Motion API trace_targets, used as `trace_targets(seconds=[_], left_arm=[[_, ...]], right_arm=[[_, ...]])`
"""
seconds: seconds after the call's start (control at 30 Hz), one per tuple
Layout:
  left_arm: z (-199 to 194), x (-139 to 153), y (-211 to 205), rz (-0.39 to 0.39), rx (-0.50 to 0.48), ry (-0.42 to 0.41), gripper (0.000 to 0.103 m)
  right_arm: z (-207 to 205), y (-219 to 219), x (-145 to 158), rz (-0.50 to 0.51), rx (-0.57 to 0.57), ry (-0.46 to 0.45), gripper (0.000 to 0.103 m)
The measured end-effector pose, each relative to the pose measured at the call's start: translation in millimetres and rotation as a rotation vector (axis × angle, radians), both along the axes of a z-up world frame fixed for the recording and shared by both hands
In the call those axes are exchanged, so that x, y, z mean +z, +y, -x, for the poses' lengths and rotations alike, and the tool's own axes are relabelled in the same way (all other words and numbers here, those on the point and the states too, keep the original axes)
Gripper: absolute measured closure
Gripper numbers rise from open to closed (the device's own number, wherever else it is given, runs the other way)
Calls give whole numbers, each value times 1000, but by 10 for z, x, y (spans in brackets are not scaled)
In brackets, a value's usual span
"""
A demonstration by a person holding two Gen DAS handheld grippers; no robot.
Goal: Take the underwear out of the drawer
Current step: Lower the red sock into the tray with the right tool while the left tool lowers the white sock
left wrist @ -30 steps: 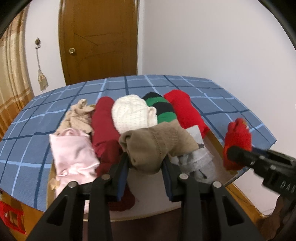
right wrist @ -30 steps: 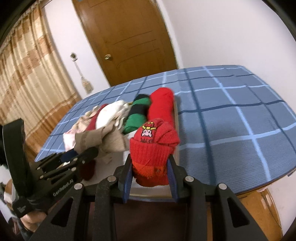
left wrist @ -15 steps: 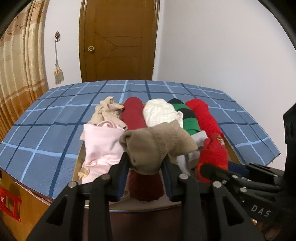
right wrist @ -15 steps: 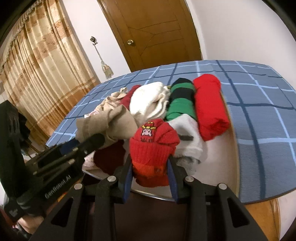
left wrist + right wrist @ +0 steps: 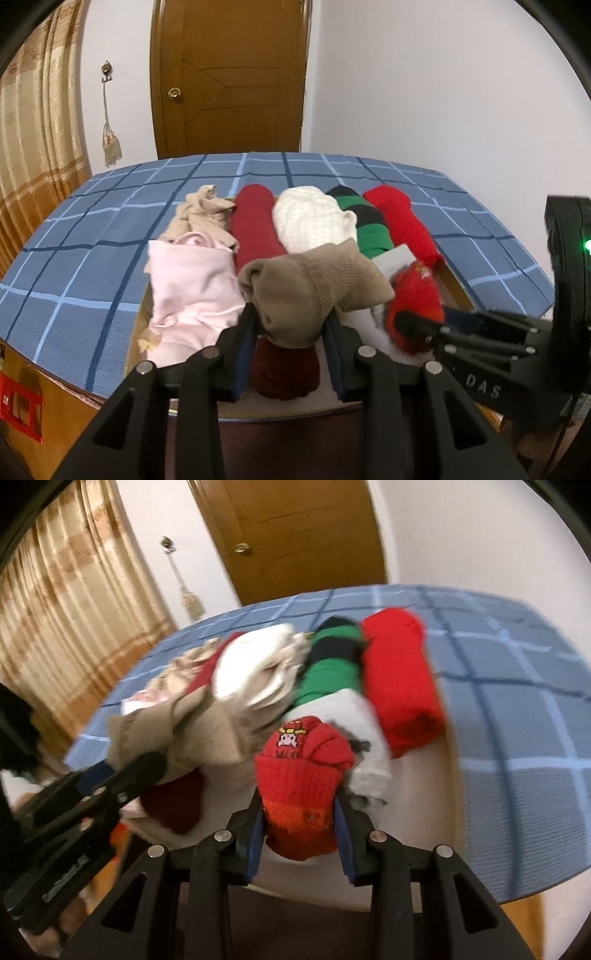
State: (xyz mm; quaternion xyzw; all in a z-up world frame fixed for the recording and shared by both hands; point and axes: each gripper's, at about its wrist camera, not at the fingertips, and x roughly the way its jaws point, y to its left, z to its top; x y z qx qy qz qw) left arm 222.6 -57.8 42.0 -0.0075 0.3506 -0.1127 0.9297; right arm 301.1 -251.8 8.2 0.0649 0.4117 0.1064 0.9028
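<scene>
My left gripper point(image 5: 291, 325) is shut on a tan knitted bundle point(image 5: 310, 288), held just above the open drawer point(image 5: 456, 280). A red knitted bundle with a pixel motif point(image 5: 303, 771) sits pinched in my right gripper point(image 5: 299, 812), over the drawer's near right part. The two grippers are close side by side: the right one point(image 5: 417, 325) shows in the left wrist view, the left one point(image 5: 140, 771) in the right wrist view. In the drawer lie rolled garments: pink point(image 5: 192, 288), beige point(image 5: 201, 212), dark red point(image 5: 255, 225), white knit point(image 5: 310, 221), green-black striped point(image 5: 369, 225), bright red point(image 5: 402, 221), grey point(image 5: 391, 258).
A blue checked cloth point(image 5: 92, 240) covers the top around the drawer. Behind it stand a brown door point(image 5: 229, 74) and a white wall, with a tan curtain point(image 5: 29, 147) at the left. A cardboard-coloured front with a red mark point(image 5: 18, 410) shows at the lower left.
My right gripper has carried the red bundle leftward and slightly down, from over the cloth's right edge to over the drawer beside the left gripper. The left gripper has kept its place and grip.
</scene>
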Motion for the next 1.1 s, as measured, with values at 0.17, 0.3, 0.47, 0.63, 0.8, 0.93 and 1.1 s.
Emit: trace_targets(seconds=[0.17,0.3,0.47,0.63,0.8,0.93,1.1], left_arm=[[-27,-39,-164,-22,-35,-2,70],[-90,-102,-211,-45,-26,-2,71],[-178,-158,-98,-14,-3,24,70],[-192,-209,-98,-27,4,16,70],[-243,-249,-72,4,19,43,71],[-273,-266,-116,-14,11,43,71],[-344,-296,-101,-18,17,66,71]], right_arm=[[40,-89,64,71,-73,-22,66],[130,63,166,81,-9,-67,67],[29,145,113,61,41,-31,67],[-63,176,52,86,49,-23,67],[-134,245,1,130,85,-21,67],[-195,239,-14,146,103,-19,67],[-192,299,-33,197,128,-29,67]])
